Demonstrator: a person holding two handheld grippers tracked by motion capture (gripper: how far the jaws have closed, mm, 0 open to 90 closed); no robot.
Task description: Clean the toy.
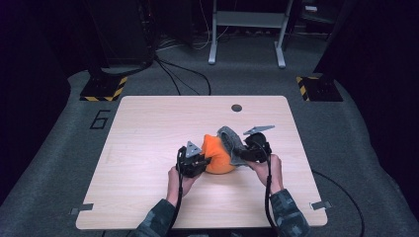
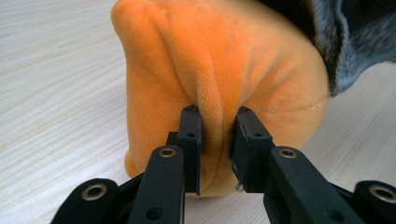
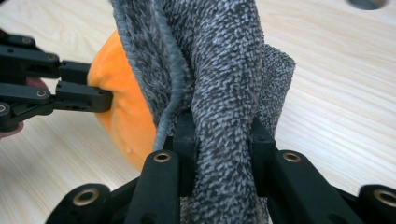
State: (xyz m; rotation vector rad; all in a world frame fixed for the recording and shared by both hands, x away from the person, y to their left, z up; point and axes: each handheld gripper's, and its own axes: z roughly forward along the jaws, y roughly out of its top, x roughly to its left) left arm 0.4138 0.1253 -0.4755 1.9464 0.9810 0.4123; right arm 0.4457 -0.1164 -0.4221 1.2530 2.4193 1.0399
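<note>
Your left gripper [image 2: 215, 140] has its jaws clamped on a fold of the orange plush [image 2: 219, 70] (nicely pinched up between them). Your right gripper [image 3: 219, 154] has its jaws closed on a bunch of the grey fuzzy fabric [image 3: 219, 70], which drapes over the plush's far side. From above, both grippers sit on either side of the plush, left one touching it, right one at the fabric. It all rests near the middle of the wooden bench [image 1: 148, 128].

right tool [image 3: 219, 154] clamps grey fabric [image 3: 219, 70] | orange plush [image 3: 123, 112] behind
</note>
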